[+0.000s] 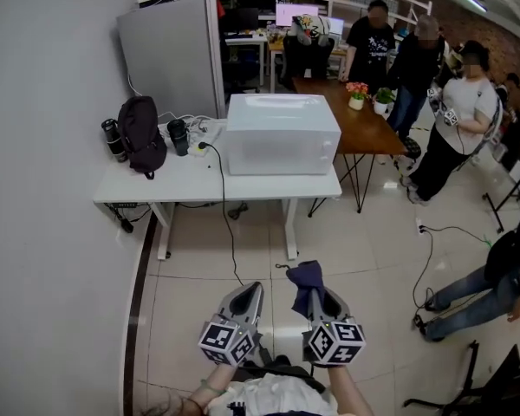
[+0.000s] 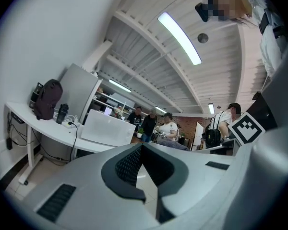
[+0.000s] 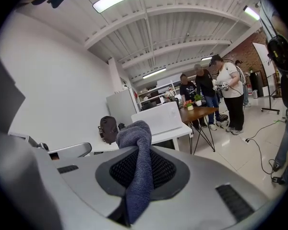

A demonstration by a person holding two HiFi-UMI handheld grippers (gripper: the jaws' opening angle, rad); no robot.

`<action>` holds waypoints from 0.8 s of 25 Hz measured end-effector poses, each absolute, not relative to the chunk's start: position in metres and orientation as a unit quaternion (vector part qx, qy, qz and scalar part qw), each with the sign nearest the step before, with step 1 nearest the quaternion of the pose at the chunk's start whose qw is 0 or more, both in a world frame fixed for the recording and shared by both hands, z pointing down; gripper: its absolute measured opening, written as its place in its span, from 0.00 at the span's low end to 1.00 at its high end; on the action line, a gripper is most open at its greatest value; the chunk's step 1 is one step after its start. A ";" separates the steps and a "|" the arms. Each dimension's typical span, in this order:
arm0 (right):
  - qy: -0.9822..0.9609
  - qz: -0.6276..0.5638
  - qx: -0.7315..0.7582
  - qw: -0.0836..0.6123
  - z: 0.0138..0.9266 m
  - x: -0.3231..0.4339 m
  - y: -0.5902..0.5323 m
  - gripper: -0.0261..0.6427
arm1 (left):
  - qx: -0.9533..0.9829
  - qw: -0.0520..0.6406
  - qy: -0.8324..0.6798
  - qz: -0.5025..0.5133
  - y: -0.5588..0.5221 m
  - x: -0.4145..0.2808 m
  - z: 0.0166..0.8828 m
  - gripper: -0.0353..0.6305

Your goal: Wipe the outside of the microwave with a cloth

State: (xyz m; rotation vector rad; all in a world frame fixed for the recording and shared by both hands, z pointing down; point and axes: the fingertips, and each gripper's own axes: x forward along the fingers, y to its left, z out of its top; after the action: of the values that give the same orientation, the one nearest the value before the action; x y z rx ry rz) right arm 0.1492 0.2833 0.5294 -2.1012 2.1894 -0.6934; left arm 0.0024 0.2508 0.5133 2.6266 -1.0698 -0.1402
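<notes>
A white microwave point(image 1: 282, 134) stands on a white table point(image 1: 182, 185) across the room, far from both grippers; it also shows in the left gripper view point(image 2: 108, 127) and the right gripper view point(image 3: 158, 118). My right gripper point(image 1: 315, 291) is shut on a dark blue cloth point(image 1: 305, 282), which sticks up from between the jaws point(image 3: 138, 164). My left gripper point(image 1: 246, 293) is shut with nothing in it, its jaws pressed together point(image 2: 143, 150). Both are held low over the tiled floor, close to my body.
On the table lie a black backpack point(image 1: 142, 135), a dark bottle point(image 1: 113, 139), a mug point(image 1: 178, 136) and a power strip with a cable point(image 1: 224, 215) hanging down. A wooden table point(image 1: 351, 113) with plants stands behind. Several people point(image 1: 455, 124) stand at the right.
</notes>
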 end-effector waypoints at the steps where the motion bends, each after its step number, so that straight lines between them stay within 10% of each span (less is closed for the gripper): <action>1: 0.703 -0.222 -0.675 0.013 0.528 0.149 0.286 0.14 | 0.914 0.151 -0.373 -0.049 0.253 0.004 0.513 0.03; 20: 0.727 -0.201 -0.656 0.000 0.526 0.156 0.295 0.14 | 0.915 0.140 -0.377 -0.039 0.265 0.034 0.516 0.03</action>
State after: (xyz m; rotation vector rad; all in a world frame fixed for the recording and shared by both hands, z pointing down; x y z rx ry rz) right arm 0.1556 0.2947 0.5261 -2.0623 2.2845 -0.6314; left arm 0.0335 0.2650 0.5157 2.6425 -1.0888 -0.1132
